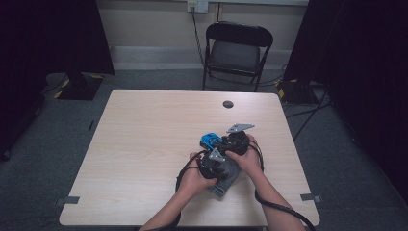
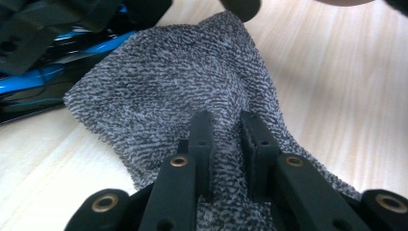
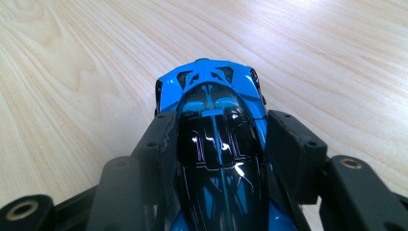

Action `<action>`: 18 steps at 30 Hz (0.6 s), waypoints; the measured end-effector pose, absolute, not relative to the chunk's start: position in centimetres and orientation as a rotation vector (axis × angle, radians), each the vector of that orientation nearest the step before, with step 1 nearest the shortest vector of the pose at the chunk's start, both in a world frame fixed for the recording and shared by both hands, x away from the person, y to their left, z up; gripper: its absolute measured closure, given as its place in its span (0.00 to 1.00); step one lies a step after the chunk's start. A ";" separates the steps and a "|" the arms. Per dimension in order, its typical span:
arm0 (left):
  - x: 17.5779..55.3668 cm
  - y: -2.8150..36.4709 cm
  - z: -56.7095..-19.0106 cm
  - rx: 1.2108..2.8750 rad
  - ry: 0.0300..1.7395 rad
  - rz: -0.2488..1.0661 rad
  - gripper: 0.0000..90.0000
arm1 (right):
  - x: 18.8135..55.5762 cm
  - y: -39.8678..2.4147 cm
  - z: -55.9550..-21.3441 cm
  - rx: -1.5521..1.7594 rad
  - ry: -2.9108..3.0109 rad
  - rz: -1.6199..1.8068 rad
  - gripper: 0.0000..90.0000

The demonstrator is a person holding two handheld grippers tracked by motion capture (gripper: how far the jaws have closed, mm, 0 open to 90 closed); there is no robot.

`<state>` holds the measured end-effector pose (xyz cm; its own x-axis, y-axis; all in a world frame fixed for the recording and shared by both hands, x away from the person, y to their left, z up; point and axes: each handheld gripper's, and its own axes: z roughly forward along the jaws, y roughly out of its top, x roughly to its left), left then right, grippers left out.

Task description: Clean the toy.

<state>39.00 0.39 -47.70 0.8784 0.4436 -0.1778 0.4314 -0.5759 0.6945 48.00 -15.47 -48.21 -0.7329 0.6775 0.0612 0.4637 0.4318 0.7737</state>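
R fingers grip car (blue).

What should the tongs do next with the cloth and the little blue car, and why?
Probably bring the grey cloth up onto the blue toy car and rub its shiny top. The left tongs are pinched shut on the cloth, the right tongs clamp the car's sides on the table, and the cloth's edge already lies right beside the car.
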 end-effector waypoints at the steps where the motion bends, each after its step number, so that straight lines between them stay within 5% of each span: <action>1: 39.0 0.4 -47.7 2.257 0.627 0.020 0.85 | 48.0 -15.5 -48.2 0.991 2.428 1.189 0.51; 18: 38.0 3.0 -44.8 2.221 0.577 0.059 0.85 | 48.0 -15.5 -48.2 0.994 2.427 1.197 0.51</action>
